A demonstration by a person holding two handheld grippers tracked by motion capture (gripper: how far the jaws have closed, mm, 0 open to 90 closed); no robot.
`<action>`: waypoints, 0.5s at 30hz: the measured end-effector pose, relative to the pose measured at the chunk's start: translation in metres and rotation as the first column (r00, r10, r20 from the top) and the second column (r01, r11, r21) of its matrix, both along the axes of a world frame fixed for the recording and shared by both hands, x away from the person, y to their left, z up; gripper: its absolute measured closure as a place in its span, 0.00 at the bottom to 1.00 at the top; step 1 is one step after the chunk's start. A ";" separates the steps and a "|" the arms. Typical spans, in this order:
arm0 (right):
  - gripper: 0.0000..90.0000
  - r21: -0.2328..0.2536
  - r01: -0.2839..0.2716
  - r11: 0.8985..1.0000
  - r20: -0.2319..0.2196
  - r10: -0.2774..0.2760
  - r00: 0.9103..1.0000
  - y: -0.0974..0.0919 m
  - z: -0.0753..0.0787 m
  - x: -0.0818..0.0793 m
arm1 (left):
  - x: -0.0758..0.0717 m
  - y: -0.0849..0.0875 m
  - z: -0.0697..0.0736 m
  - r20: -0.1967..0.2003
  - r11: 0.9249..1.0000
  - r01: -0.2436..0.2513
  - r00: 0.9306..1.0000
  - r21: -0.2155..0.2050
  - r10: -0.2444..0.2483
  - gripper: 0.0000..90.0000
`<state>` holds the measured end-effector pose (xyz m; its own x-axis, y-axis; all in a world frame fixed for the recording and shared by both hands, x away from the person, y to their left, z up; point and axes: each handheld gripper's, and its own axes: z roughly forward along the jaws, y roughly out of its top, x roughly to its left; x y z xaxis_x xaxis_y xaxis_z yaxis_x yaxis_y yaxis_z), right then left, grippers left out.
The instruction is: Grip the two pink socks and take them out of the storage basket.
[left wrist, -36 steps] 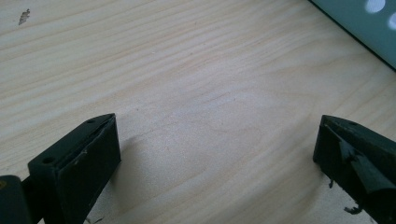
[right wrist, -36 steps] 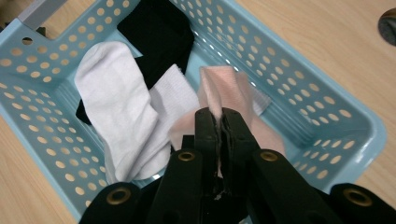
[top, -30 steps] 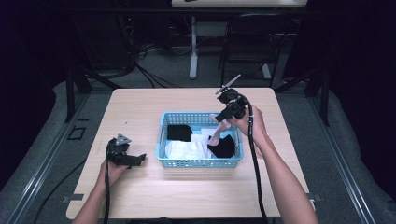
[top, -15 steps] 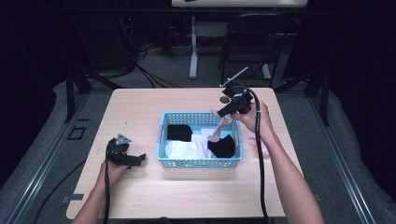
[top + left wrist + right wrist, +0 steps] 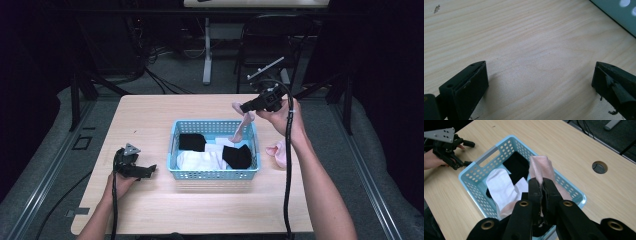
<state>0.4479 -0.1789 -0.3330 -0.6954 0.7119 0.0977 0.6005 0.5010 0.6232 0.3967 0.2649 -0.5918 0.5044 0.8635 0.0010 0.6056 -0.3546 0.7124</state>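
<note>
I have the right tool clamped on a pink sock. In the right gripper view its two black jaws are pressed together with the pink fabric pinched between them, one end of the sock standing up past the tips and the rest hanging down behind them. From the high view the sock dangles from the tool above the far right corner of the blue basket, its lower end hanging down to about the level of the basket's far rim; I cannot tell whether it touches the rim or the socks below.

The basket sits near the middle of the bench, a little toward the right edge. Inside it I see a black sock at the far left, a white sock spread along the near side, and a second black sock toward the near right corner. In the right gripper view the white sock and a black one lie under the hanging pink one.

Another pink sock lies on the bench just beside the basket's right wall, partly hidden by my right forearm.

My left tool rests on the bench toward the near left corner, just beside the basket's left wall. Its jaws stand wide apart over bare wood in the left gripper view, gripping nothing.
</note>
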 end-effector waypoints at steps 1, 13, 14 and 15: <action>0.96 -0.001 0.003 1.000 0.003 -0.003 1.000 -0.002 0.002 -0.001 | 0.000 0.000 0.000 0.000 1.000 0.000 1.000 0.000 0.000 0.01; 0.95 -0.007 0.049 0.999 0.053 -0.049 0.997 -0.035 0.027 -0.015 | 0.000 0.000 0.000 0.000 1.000 -0.001 1.000 -0.001 0.001 0.01; 0.95 -0.003 0.057 0.998 0.056 -0.057 0.997 -0.039 0.027 -0.016 | 0.000 0.000 0.000 -0.001 1.000 0.002 1.000 0.002 -0.002 0.01; 0.95 -0.003 0.063 0.998 0.057 -0.063 0.996 -0.043 0.028 -0.017 | 0.000 0.000 0.000 -0.001 1.000 0.002 1.000 0.002 -0.002 0.01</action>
